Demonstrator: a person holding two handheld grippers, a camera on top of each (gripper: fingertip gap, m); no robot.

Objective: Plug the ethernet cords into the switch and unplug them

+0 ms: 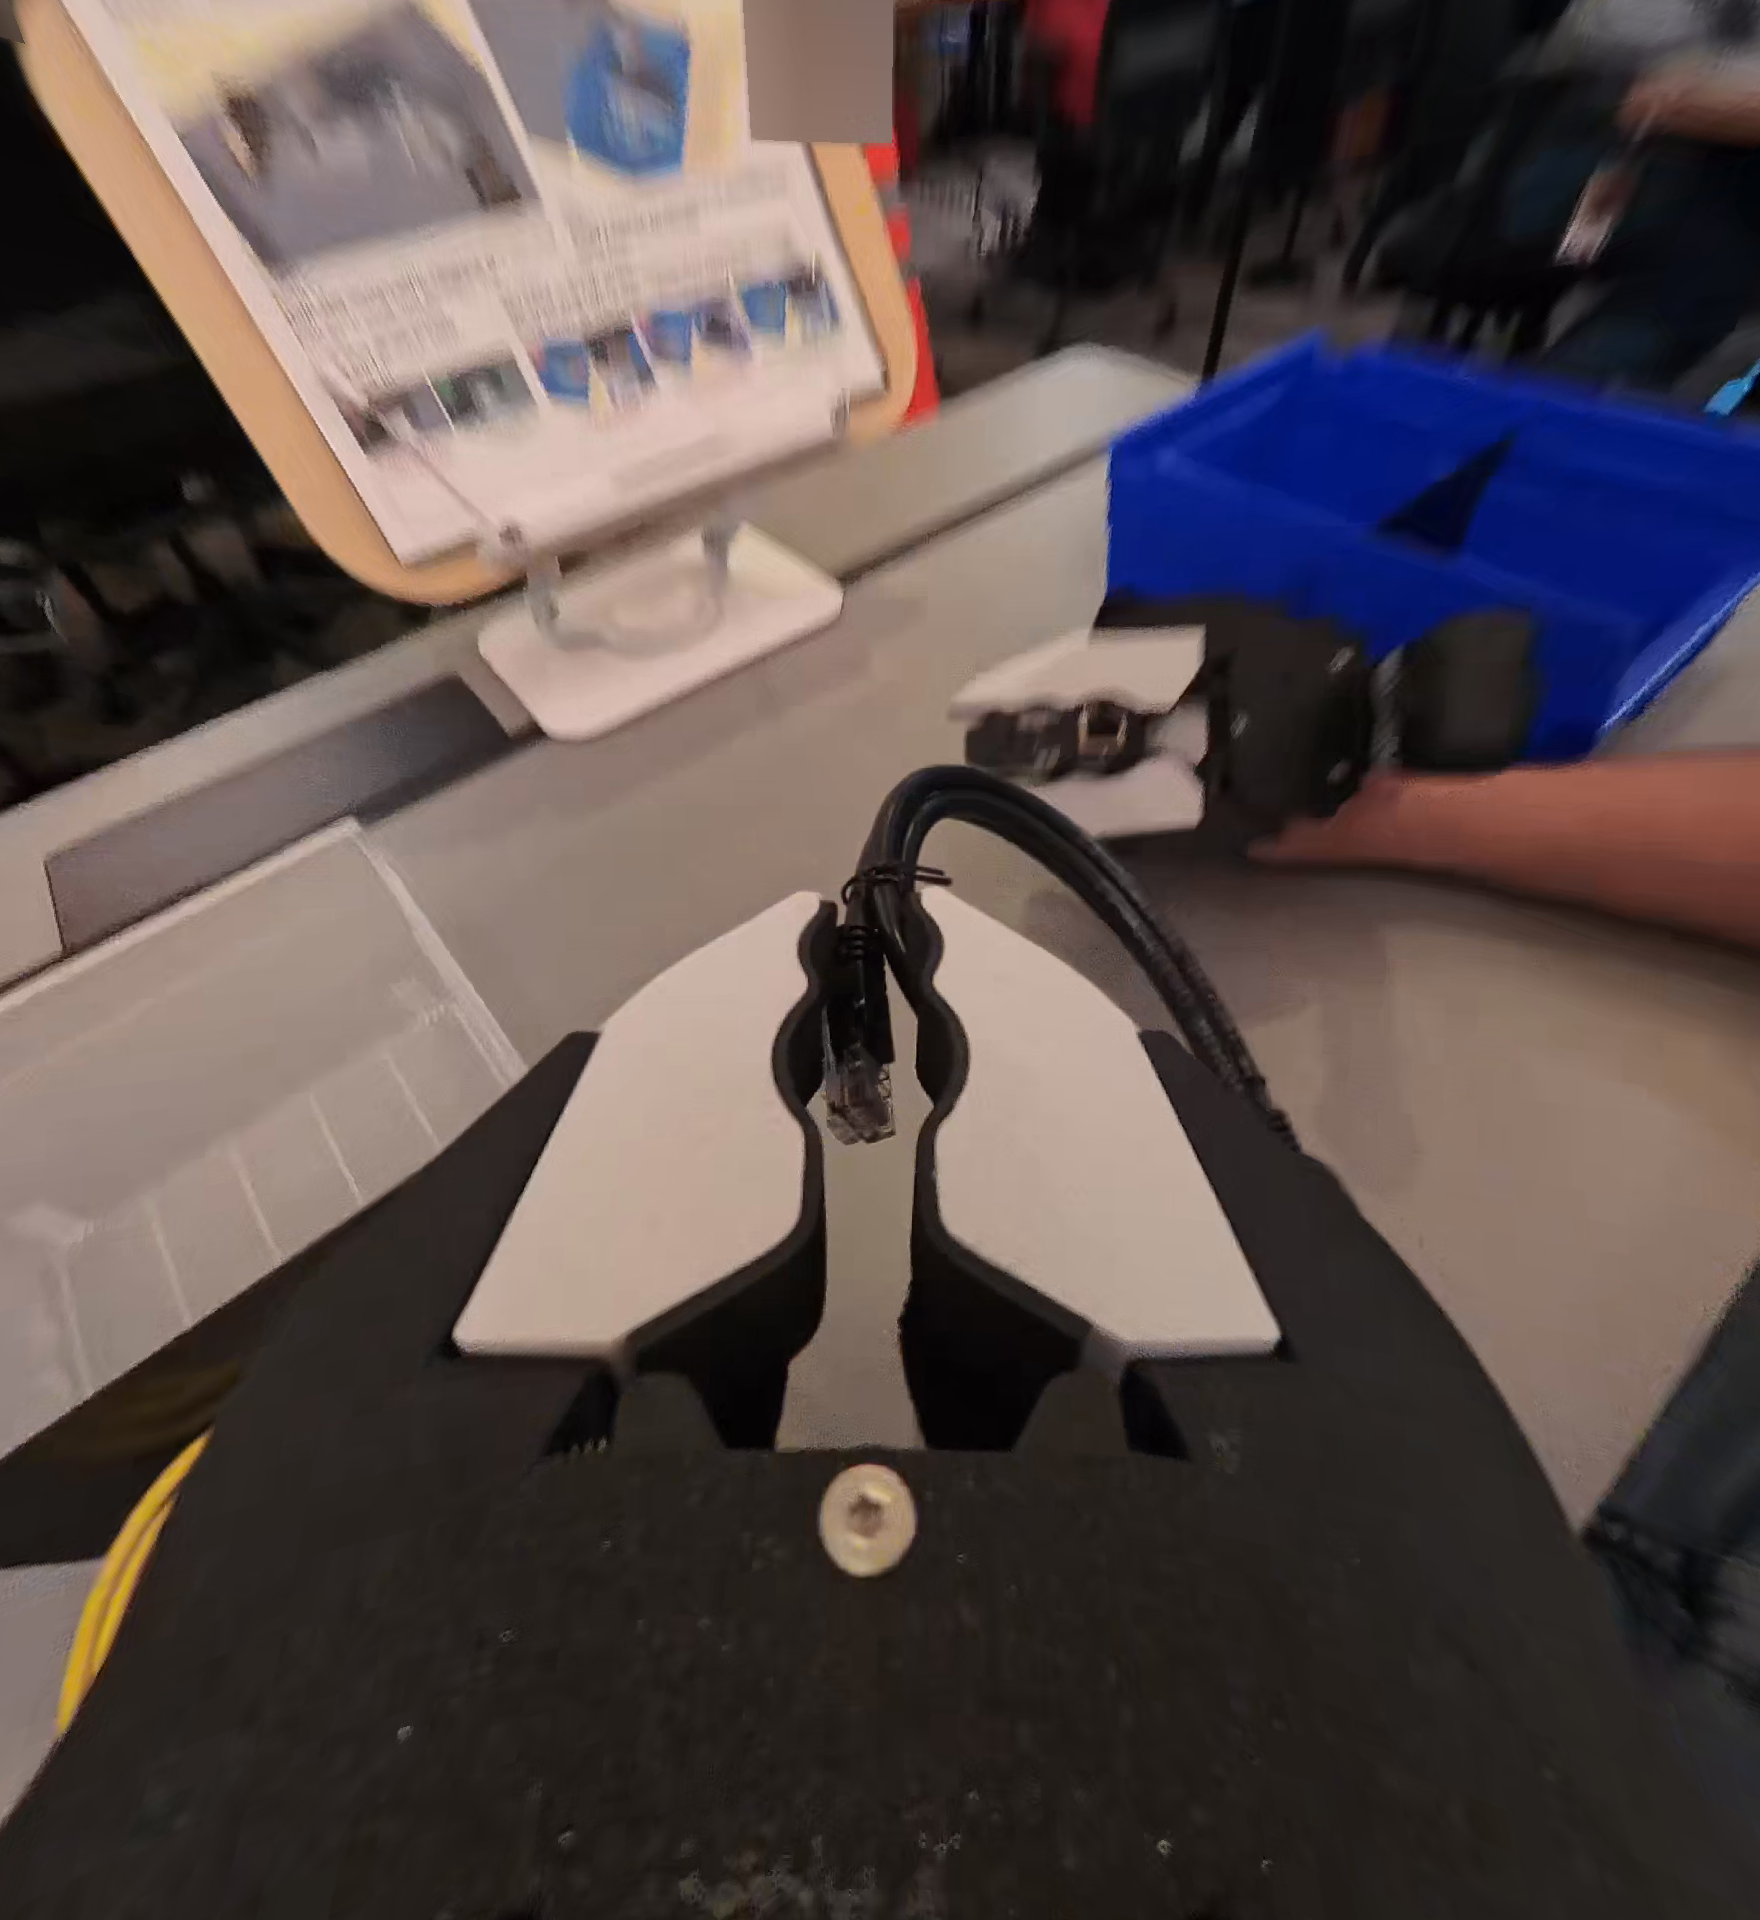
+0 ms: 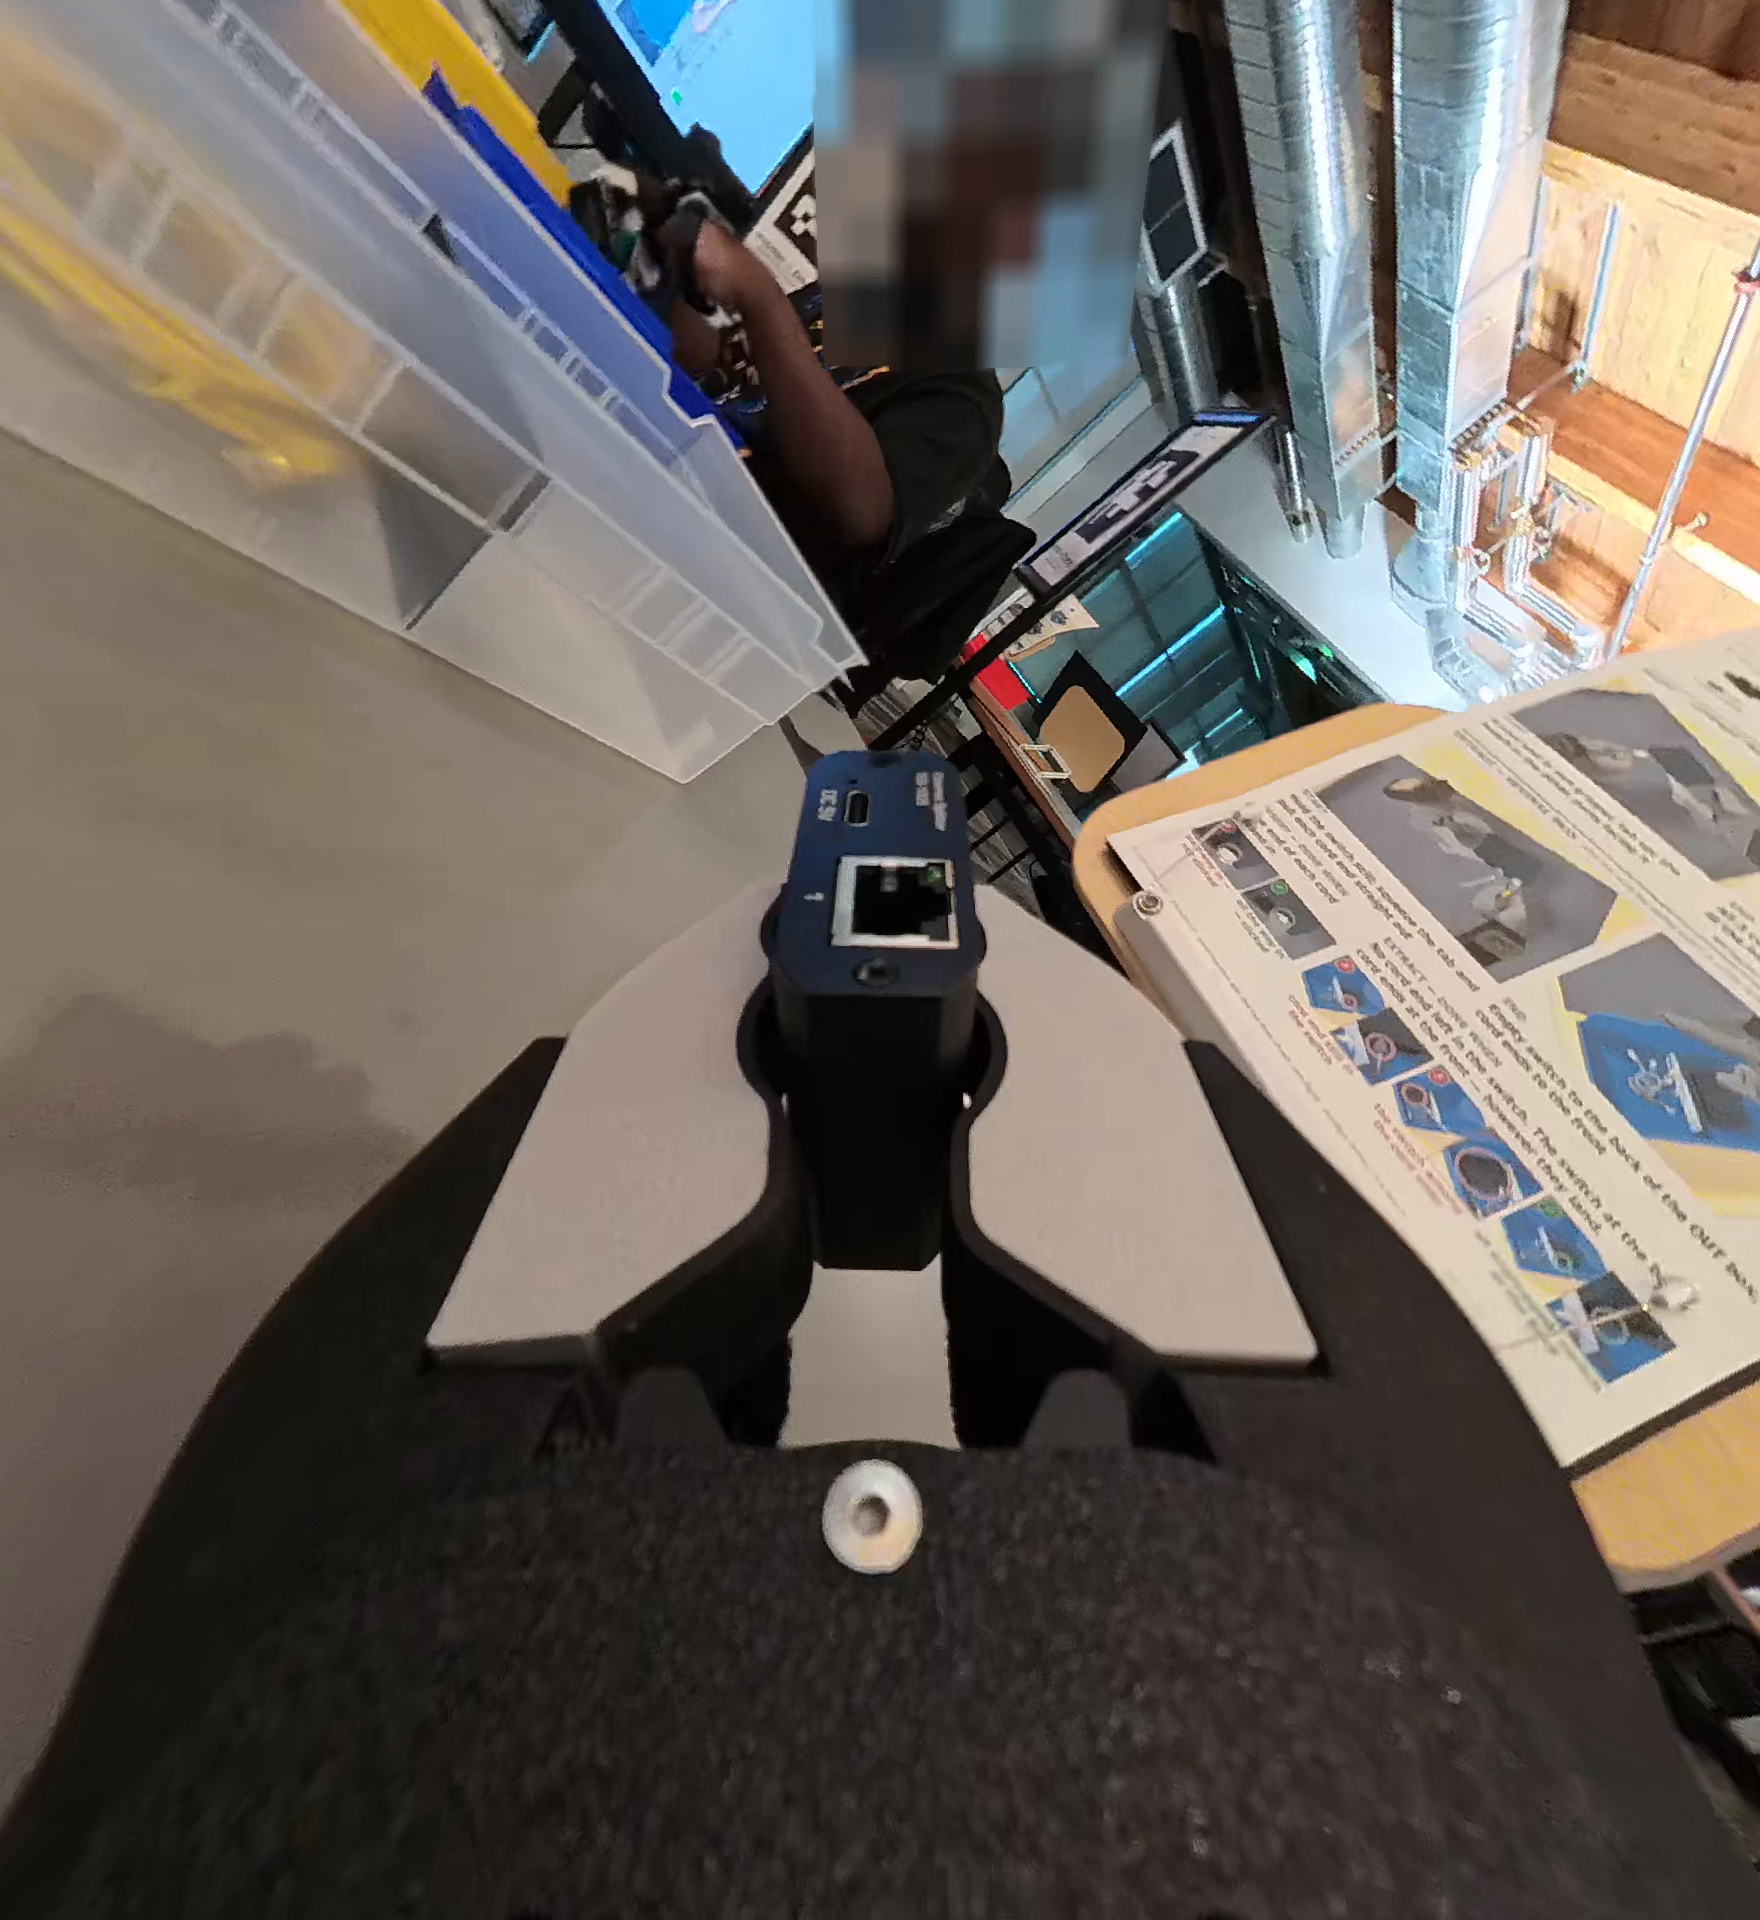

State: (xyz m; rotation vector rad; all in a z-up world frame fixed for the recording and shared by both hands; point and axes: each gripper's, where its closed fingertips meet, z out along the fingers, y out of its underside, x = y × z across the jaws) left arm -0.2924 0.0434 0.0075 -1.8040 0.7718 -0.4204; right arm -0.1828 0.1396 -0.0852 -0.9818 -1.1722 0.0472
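The left gripper [image 1: 871, 914] is clamped on a black ethernet cord [image 1: 969, 810] just behind its plug [image 1: 860, 1081]. The plug's long axis runs along the fingers, with the clear tip pointing back toward the wrist, not outward. The cord loops over the fingertips and trails down the gripper's right side.

Ahead and to the right of the left gripper, across the grey table [image 1: 647, 831], the right gripper [image 2: 871, 935] is closed on the dark blue switch [image 2: 871, 904]. The switch's long axis also runs along the fingers, and its open port [image 2: 894, 902] faces back toward that wrist.

Judgement: plug tip and port do not face each other. One hand must reorient before insertion.
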